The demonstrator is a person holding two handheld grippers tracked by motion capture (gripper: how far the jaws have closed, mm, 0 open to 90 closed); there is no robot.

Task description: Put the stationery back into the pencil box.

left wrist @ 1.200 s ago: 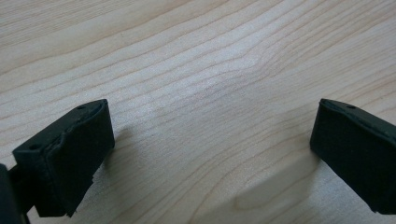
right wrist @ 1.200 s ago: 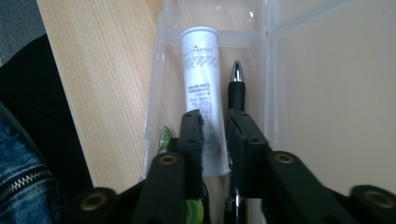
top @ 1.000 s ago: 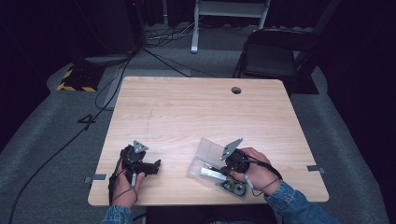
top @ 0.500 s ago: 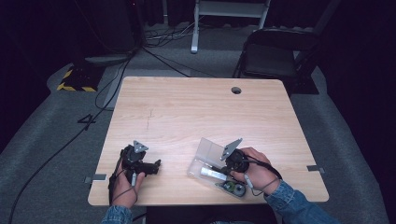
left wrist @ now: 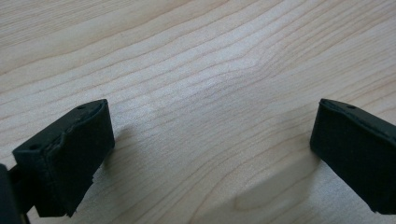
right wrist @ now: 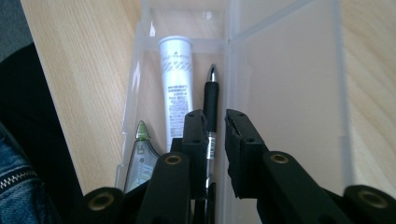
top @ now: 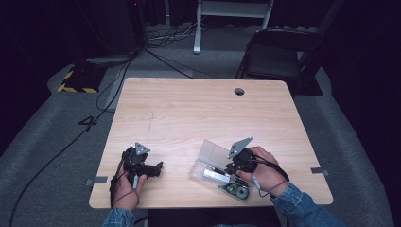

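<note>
High view: the right gripper [top: 235, 166] sits over the clear box [top: 213, 153] near the table [top: 198, 109]'s front edge, with open wood beyond.

Left gripper view: the left gripper [left wrist: 210, 154] is spread wide over bare wood.

Right gripper view: the jaws are nearly together astride the pen [right wrist: 211, 100]; whether they pinch it I cannot tell. The tube [right wrist: 176, 88] and correction tape [right wrist: 142, 156] lie alongside.

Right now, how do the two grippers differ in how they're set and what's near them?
The left gripper has its fingers spread wide over bare table, with nothing between them. The right gripper has its fingers nearly together, a narrow gap left, down in the clear plastic case just above a black pen beside a white tube. Both sit near the table's front edge.
</note>
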